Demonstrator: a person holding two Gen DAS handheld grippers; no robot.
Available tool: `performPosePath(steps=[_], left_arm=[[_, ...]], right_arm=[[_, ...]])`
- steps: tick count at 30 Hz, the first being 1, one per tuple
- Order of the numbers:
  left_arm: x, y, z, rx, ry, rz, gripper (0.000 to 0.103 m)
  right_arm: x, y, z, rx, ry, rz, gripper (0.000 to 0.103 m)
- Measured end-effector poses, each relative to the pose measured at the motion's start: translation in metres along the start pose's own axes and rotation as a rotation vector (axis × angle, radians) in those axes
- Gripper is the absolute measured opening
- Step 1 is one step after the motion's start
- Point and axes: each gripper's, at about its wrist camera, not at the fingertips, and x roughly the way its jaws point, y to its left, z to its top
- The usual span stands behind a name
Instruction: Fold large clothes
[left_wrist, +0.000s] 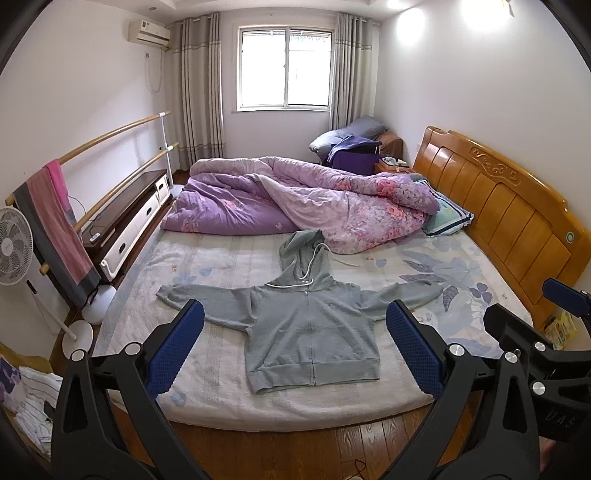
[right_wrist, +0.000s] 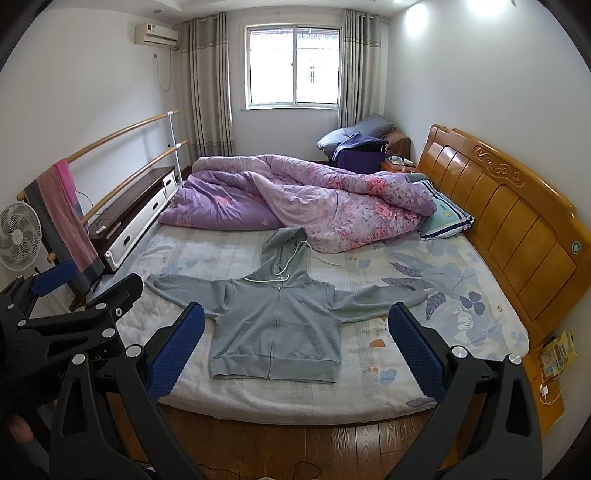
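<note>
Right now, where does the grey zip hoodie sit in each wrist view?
Left wrist: grey zip hoodie lies flat at lower centre, between the open fingers.
Right wrist: hoodie lies left of centre, nearer the left finger.
Shared landmark: the purple floral quilt bunched just beyond the hood.

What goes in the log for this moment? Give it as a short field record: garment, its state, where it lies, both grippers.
garment: grey zip hoodie
state: spread flat, front up, zipped, sleeves out to both sides, hood toward the quilt
place: on the bed, near its front edge
fold: not yet begun
left gripper: jaws open, above the bed edge, holding nothing
right gripper: jaws open, holding nothing
nearby: pillow by the headboard
</note>
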Motion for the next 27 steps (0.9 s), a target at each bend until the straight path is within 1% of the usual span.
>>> performPosePath(steps=[6,13,15,20,23,25,27], left_arm=[[0.034,0.008,0.008,-0.014,0.039,0.006,0.098],[0.088,0.012,0.024,-0.026,0.081,0.063,0.098],[0.107,0.006,0.032,-0.037,0.092,0.083,0.098],[0.156,0.005,0.051,-0.060,0.125,0.137,0.098],[0.189,0.008,0.060,-0.085,0.165,0.142,0.098],[0.213,0.015,0.063,-0.110,0.199,0.135,0.098],[0.231,0.023,0.063,-0.128,0.224,0.143,0.098]], right_arm=[[0.030,0.003,0.008,-0.019,0.028,0.003,0.096],[0.083,0.002,0.026,-0.052,0.064,0.054,0.096],[0.102,0.000,0.033,-0.065,0.073,0.075,0.096],[0.159,-0.006,0.057,-0.112,0.108,0.132,0.096],[0.193,-0.005,0.069,-0.137,0.129,0.159,0.096],[0.214,-0.003,0.076,-0.153,0.148,0.178,0.096],[0.235,0.001,0.079,-0.172,0.160,0.192,0.096]])
